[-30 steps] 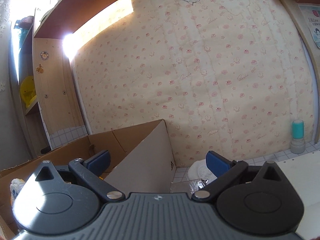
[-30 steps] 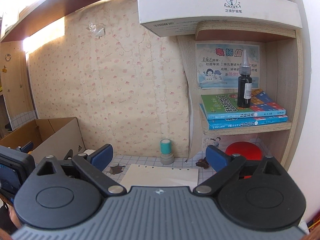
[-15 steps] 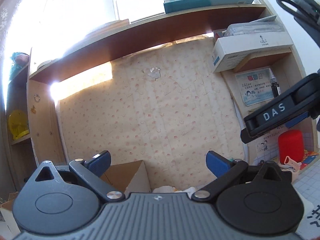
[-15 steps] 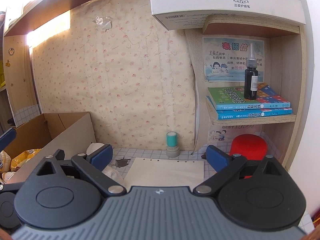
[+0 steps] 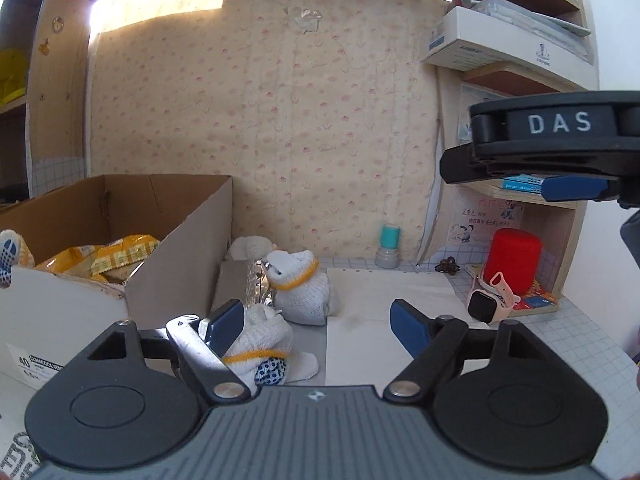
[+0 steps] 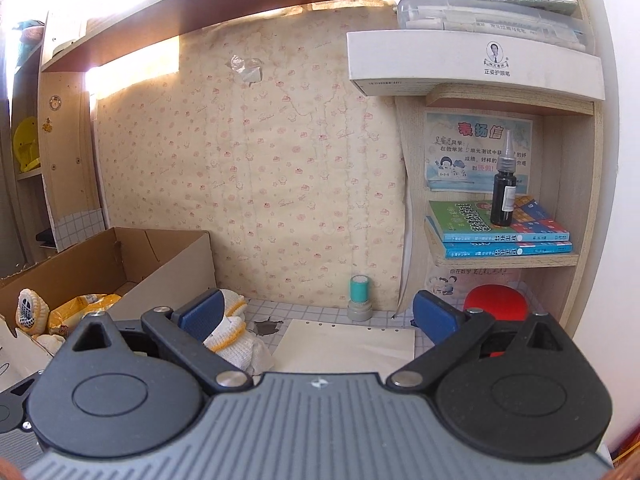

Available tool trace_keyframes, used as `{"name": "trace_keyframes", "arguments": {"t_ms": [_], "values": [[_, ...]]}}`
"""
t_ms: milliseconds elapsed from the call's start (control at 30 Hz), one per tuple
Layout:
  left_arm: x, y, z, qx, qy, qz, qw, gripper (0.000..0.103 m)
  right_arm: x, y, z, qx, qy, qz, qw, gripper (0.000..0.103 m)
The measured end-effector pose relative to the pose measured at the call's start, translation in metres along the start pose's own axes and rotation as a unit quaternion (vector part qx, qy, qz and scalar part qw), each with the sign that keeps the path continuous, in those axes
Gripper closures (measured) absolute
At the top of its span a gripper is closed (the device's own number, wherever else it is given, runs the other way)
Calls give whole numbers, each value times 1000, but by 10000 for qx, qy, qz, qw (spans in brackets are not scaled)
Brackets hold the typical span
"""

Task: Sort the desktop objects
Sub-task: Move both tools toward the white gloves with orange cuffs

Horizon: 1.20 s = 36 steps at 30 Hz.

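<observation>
The left tongs (image 5: 318,322) hang low over the counter (image 5: 572,344) with both blue pads spread wide and nothing between them. The left pad sits just in front of a white sock (image 5: 264,340) with a yellow band that lies on the counter beside the box (image 5: 180,248). A second sock (image 5: 300,288) of the same kind lies just behind it, against crumpled foil. The open cardboard box stands at the left and holds yellow packets (image 5: 108,254), with another sock (image 5: 10,252) at its near edge.

A sheet of punched paper (image 5: 384,300) lies flat in the middle of the counter. Behind it, near the papered wall, a teal stamp (image 5: 389,246) stands upright. To the right a pink watch (image 5: 490,302) leans against a red cylinder (image 5: 514,260) under the shelf.

The right tongs (image 6: 322,316) are higher, also released and empty, pads wide apart; they show at the upper right of the left view. In the right view a dark bottle (image 6: 505,190) stands on stacked books (image 6: 500,228) on the shelf.
</observation>
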State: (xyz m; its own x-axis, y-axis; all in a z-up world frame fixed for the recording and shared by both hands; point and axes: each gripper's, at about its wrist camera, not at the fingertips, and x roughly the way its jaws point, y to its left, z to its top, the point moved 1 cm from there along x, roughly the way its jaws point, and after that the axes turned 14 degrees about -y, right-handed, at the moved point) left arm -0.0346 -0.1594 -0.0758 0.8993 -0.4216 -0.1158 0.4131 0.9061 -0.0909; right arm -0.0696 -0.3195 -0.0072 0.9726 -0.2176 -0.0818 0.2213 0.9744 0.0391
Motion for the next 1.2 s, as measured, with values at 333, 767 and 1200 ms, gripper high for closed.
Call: {"name": "trace_keyframes", "arguments": {"t_ms": [333, 767, 1200], "values": [[10, 14, 5, -56, 242, 536, 9983, 11, 29, 6, -16, 9, 433, 502, 9978, 5], [14, 17, -4, 16, 258, 711, 9971, 11, 103, 34, -52, -862, 1135, 1259, 9817, 5], [28, 8, -13, 162, 405, 863, 9953, 8, 154, 48, -74, -1073, 1583, 1858, 9638, 5]]}}
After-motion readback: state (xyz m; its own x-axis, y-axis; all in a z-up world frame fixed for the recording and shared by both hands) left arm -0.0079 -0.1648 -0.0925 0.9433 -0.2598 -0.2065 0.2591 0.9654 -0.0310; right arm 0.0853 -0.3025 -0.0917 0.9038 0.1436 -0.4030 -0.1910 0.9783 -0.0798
